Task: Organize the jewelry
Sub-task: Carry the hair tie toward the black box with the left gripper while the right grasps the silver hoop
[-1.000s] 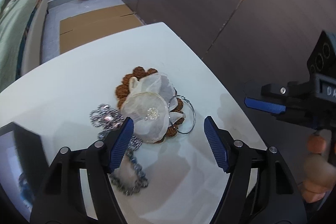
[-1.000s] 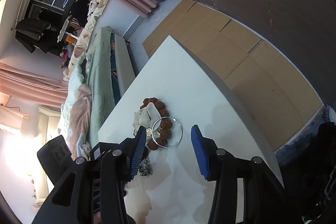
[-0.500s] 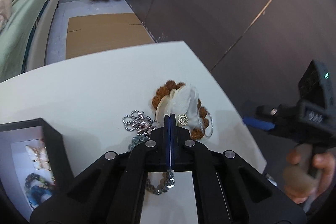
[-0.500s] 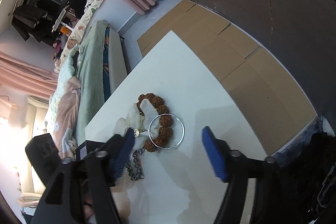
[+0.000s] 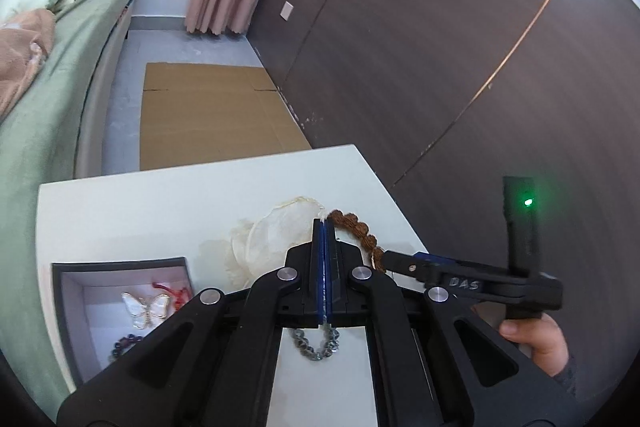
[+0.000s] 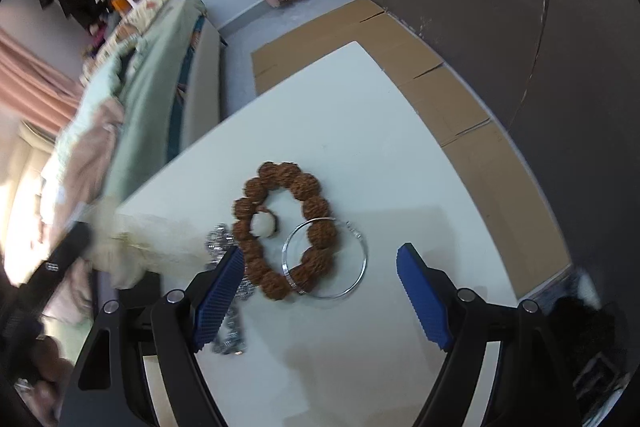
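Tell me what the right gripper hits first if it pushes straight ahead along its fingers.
Probably the thin silver hoop and the brown bead bracelet lying through it: both sit between the open right gripper fingers' line, flat on the white table. Depth is unclear, so which one comes first is uncertain.

The left gripper point(image 5: 323, 227) has closed on the cream fabric flower point(image 5: 276, 239) and lifted it off the brown bead bracelet point(image 6: 286, 227) toward nine o'clock, while the right gripper point(image 6: 320, 267) has spread wider.

Hoop point(image 6: 325, 259) – overlapping bead bracelet point(image 6: 286, 227)
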### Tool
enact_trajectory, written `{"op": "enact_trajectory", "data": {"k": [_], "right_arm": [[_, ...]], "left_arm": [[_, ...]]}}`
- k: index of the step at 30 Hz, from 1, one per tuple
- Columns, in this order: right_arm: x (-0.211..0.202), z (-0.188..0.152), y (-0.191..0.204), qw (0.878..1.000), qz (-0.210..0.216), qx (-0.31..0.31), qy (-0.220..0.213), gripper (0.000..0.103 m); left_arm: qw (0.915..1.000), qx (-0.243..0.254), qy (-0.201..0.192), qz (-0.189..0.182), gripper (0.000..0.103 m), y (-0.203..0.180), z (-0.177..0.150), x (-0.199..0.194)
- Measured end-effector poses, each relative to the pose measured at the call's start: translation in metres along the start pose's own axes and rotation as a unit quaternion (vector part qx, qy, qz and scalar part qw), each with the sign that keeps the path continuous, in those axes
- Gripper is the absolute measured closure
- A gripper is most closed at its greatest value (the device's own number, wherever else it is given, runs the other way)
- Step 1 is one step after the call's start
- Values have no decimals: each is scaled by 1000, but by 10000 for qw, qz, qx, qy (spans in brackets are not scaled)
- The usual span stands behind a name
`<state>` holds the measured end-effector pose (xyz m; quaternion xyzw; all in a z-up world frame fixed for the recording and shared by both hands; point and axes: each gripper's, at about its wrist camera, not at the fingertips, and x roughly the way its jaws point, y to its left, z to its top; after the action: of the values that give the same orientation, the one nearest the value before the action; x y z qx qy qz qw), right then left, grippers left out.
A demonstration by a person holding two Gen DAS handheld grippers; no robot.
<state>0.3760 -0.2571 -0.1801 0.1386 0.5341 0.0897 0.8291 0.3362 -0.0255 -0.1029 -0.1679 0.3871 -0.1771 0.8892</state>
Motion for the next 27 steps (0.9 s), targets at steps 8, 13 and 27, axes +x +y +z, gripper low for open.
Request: {"op": "enact_trajectory", "data": {"k": [8, 13, 27], "right_arm": [[-14, -6, 18, 9899, -43, -1414, 21, 28], [-8, -16, 22, 9722, -241, -2327, 133, 28], [11, -8, 22, 9421, 79, -3338, 306, 42]], "left_arm": [[9999, -73, -152, -33, 101, 14, 5, -21], [9996, -178, -198, -47, 101, 23, 9, -30], [9989, -300, -327, 152, 101, 41, 8, -66]]}}
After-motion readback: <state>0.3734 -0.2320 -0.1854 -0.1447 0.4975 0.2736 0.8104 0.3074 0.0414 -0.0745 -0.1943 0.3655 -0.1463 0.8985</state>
